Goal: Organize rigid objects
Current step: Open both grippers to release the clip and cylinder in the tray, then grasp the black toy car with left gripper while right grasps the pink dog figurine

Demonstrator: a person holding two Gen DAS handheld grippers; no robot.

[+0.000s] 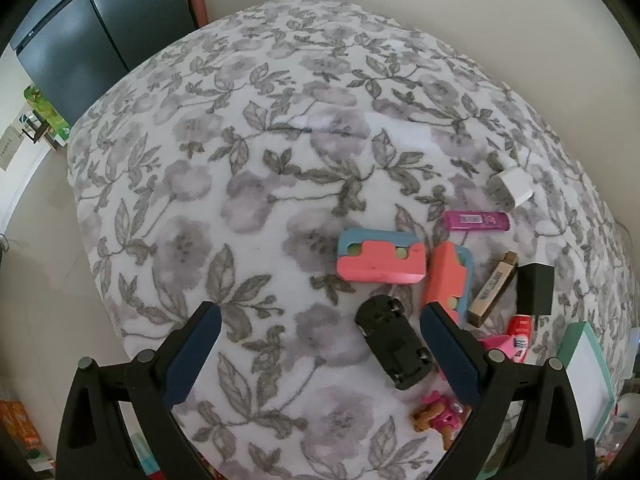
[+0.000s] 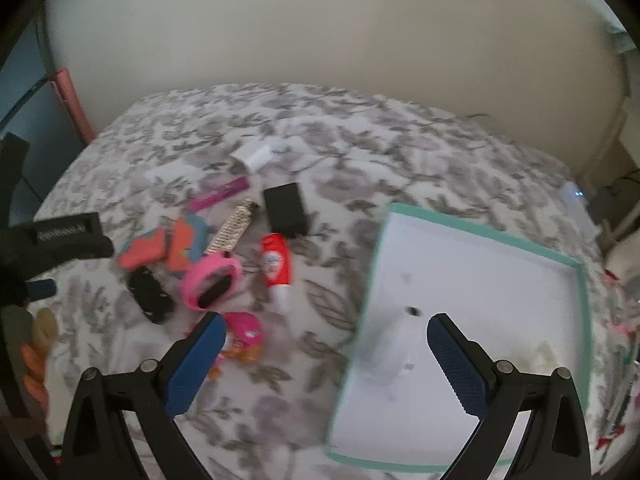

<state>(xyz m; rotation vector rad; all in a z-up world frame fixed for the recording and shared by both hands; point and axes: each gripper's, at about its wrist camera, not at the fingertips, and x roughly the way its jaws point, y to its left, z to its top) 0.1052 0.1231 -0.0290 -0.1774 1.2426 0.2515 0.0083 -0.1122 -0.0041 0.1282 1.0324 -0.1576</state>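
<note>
Small rigid objects lie scattered on a floral cloth. In the left wrist view my left gripper (image 1: 320,316) is open and empty, with an upturned black toy car (image 1: 394,342) between its fingers toward the right one. Beyond lie two pink-and-blue cases (image 1: 380,258), a magenta stick (image 1: 476,220), a white charger (image 1: 510,188), a brown bar (image 1: 492,290) and a black adapter (image 1: 534,288). In the blurred right wrist view my right gripper (image 2: 324,326) is open and empty at the left edge of a teal-rimmed white box (image 2: 480,292). A white object (image 2: 394,344) lies in it.
The right wrist view also shows a pink band (image 2: 210,280), a red tube (image 2: 276,264), a pink toy figure (image 2: 242,334) and the left gripper (image 2: 60,240) at far left. A dark cabinet (image 1: 92,32) stands behind the table's left corner.
</note>
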